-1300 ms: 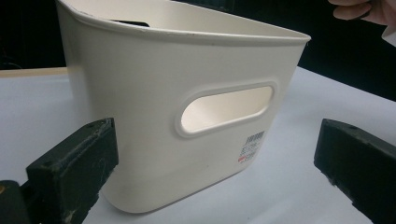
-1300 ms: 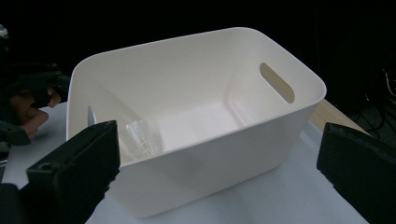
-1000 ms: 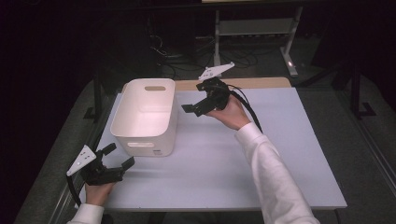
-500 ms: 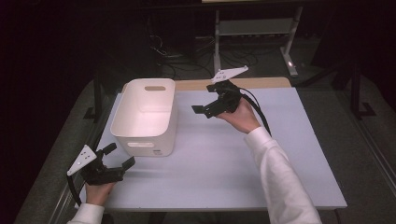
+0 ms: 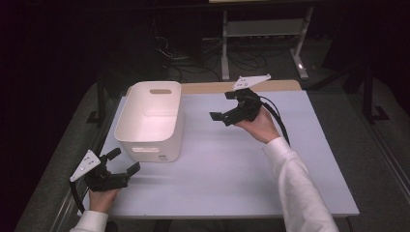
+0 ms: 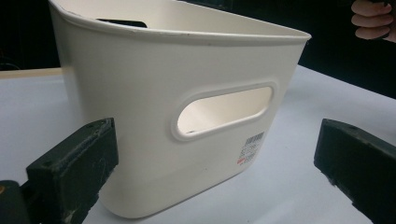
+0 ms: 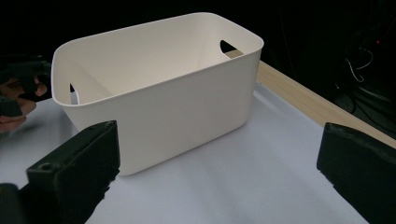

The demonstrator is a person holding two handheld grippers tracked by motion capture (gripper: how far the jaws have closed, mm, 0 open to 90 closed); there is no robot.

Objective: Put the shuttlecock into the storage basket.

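Note:
A white plastic bin point(image 5: 150, 121) with cut-out handles stands upright on the left half of the white table point(image 5: 227, 169); what I can see of its inside is bare. My left gripper point(image 5: 122, 162) rests near the table's front left corner, open, its jaws pointing at the bin's near end wall point(image 6: 187, 126) with the handle slot and a barcode sticker. My right gripper point(image 5: 218, 117) is held above the table to the right of the bin, open, jaws facing the bin's long side point(image 7: 159, 88). Nothing sits between either pair of jaws.
A wooden strip point(image 5: 212, 87) runs along the table's far edge. Behind it, on the dark floor, stand a metal frame point(image 5: 261, 34) and tangled cables point(image 5: 193, 58). The right half of the table is bare white surface.
My right gripper has drawn back to the right, away from the bin, and risen slightly. The left gripper and the bin have stayed where they were.

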